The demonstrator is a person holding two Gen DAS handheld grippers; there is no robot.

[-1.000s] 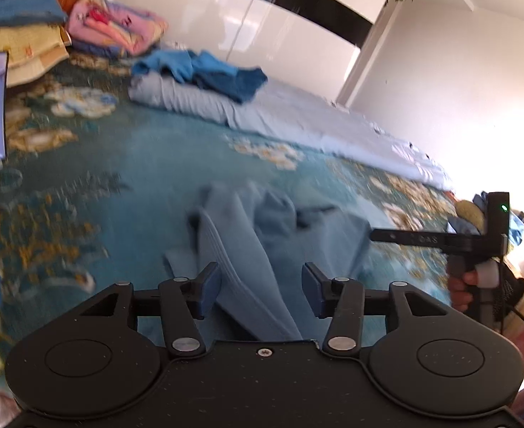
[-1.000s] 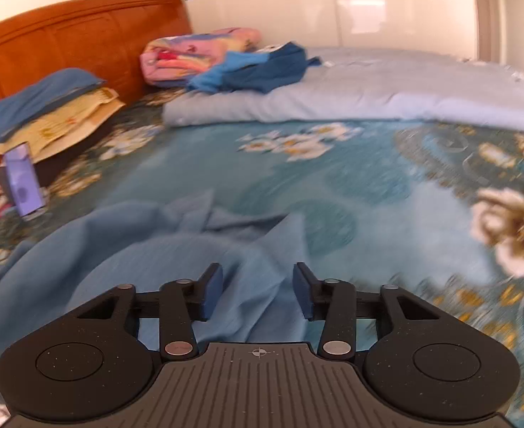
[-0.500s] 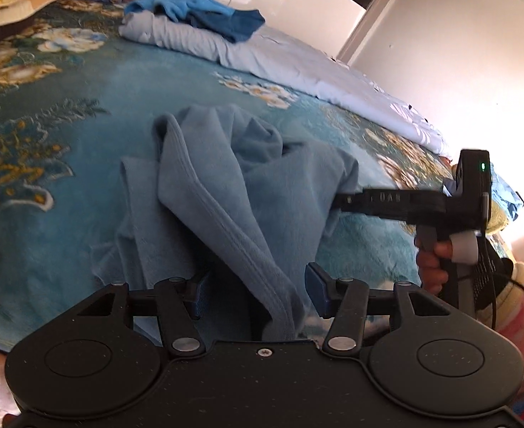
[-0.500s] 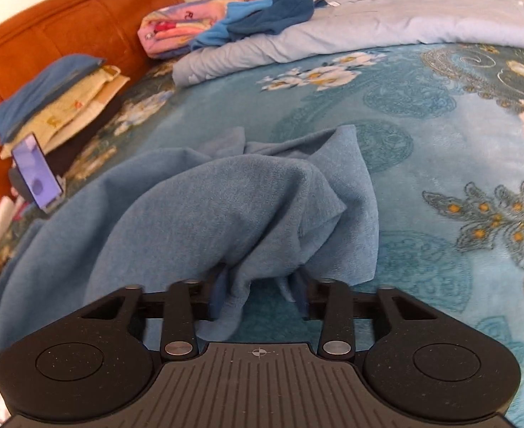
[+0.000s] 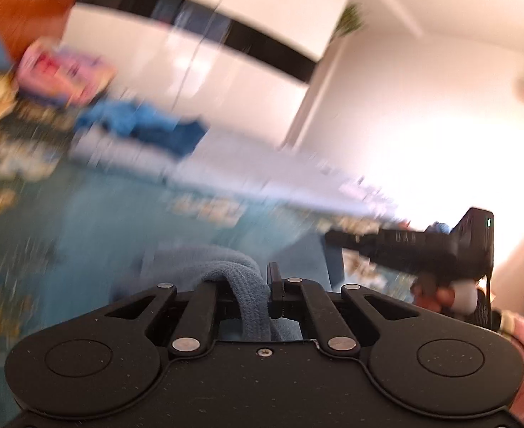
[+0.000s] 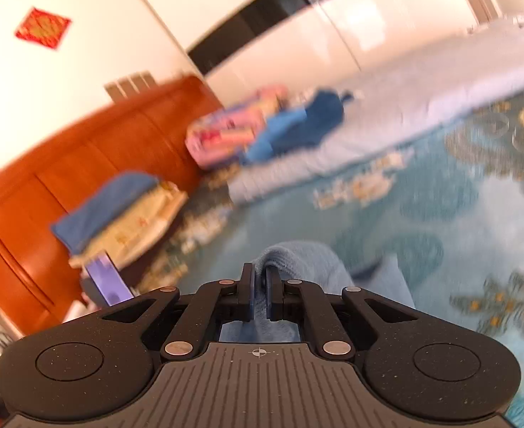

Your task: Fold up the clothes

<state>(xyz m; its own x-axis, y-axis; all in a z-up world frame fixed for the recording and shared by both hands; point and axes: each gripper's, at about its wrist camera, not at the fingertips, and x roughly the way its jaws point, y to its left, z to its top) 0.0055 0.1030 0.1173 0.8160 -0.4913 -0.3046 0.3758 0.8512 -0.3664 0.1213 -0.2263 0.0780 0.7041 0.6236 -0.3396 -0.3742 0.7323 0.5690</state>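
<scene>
Both tools are pinching cloth: the left gripper [image 5: 258, 292] has its black jaws pressed on a thick ribbed hem of the soft blue knit garment [image 5: 226, 271], low in the left wrist frame's centre, and the right gripper [image 6: 259, 294] is clamped on a fleecy fold of the same garment [image 6: 297, 256]. Beyond lies the plush teal floral bedspread [image 6: 422, 207]; farther off, a glossy orange-brown wooden headboard [image 6: 94, 164] at left. Risk, as I judge it: the thin pinch could slip off the bulky hem under the garment's hanging weight.
</scene>
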